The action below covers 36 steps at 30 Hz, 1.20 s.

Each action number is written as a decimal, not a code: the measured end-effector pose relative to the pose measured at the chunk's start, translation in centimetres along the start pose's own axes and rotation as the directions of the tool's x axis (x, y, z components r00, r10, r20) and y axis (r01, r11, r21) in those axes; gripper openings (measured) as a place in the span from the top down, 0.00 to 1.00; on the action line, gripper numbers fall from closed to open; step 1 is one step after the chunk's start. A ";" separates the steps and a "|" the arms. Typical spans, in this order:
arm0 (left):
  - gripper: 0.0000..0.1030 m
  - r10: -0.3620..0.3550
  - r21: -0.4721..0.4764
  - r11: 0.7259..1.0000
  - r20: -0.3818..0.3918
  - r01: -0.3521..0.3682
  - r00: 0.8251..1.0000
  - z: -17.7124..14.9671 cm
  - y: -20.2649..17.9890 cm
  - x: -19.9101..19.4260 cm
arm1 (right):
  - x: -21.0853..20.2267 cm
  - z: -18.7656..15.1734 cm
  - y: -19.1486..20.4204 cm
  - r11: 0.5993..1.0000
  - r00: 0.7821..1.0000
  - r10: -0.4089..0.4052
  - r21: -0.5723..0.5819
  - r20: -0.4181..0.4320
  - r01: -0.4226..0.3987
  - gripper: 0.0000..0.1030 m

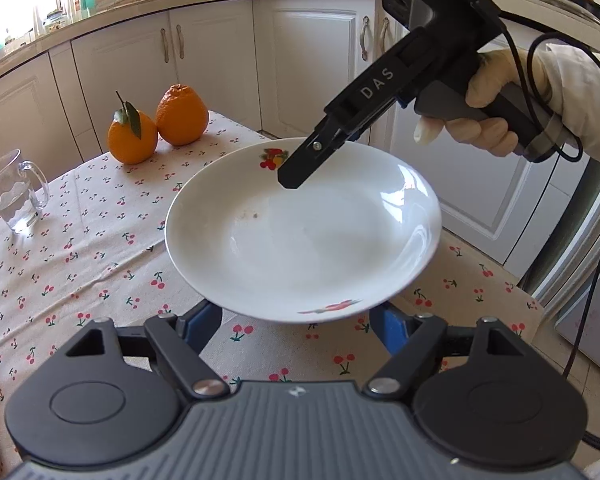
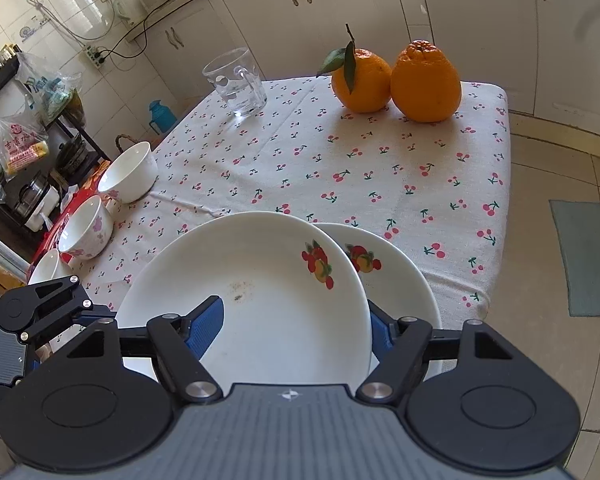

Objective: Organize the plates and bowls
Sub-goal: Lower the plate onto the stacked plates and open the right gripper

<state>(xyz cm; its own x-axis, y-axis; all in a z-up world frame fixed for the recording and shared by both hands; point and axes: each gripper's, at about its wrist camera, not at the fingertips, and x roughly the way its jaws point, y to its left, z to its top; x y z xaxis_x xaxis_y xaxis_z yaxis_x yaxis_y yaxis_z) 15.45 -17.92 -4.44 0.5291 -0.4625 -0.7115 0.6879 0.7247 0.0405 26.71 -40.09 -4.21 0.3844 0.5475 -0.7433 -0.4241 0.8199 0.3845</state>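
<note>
A white plate [image 1: 304,236] with fruit decals is lifted above the cherry-print tablecloth; it also shows in the right wrist view [image 2: 260,300]. My right gripper [image 1: 290,178] reaches in from the right, its fingers on the plate's far rim; in its own view [image 2: 296,328] the blue pads [image 2: 210,326] stand on either side of the plate's edge. A second matching plate [image 2: 396,272] lies on the table beneath it. My left gripper [image 1: 296,320] is open, its blue pads [image 1: 204,326] wide apart under the plate's near rim. Three white bowls [image 2: 130,174] [image 2: 86,228] [image 2: 46,266] sit at the table's left.
Two oranges [image 1: 156,126] [image 2: 396,80] and a glass mug [image 1: 14,192] [image 2: 238,82] stand at the table's far side. White kitchen cabinets [image 1: 220,52] lie behind. A cluttered shelf [image 2: 24,128] stands left of the table, a floor mat [image 2: 584,258] on the right.
</note>
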 end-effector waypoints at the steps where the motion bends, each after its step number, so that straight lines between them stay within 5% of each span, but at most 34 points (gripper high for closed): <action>1: 0.22 -0.001 0.003 1.000 -0.001 0.001 1.000 0.1 -0.1 0.1 | -0.1 -0.1 -0.1 1.000 1.000 -0.001 0.004 0.003 0.001 0.24; 36: 0.21 -0.028 0.013 1.000 -0.009 0.028 1.000 0.4 0.7 1.8 | -2.4 -3.5 -1.3 0.994 0.997 -0.070 0.084 0.035 0.067 0.21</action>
<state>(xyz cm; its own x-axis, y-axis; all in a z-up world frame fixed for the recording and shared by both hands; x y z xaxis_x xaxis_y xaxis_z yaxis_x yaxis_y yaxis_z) 17.10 -18.46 -5.42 0.5049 -0.4779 -0.7188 0.7092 0.7044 0.0299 23.46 -43.06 -4.89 0.4416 0.4941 -0.7489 -0.3274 0.8659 0.3782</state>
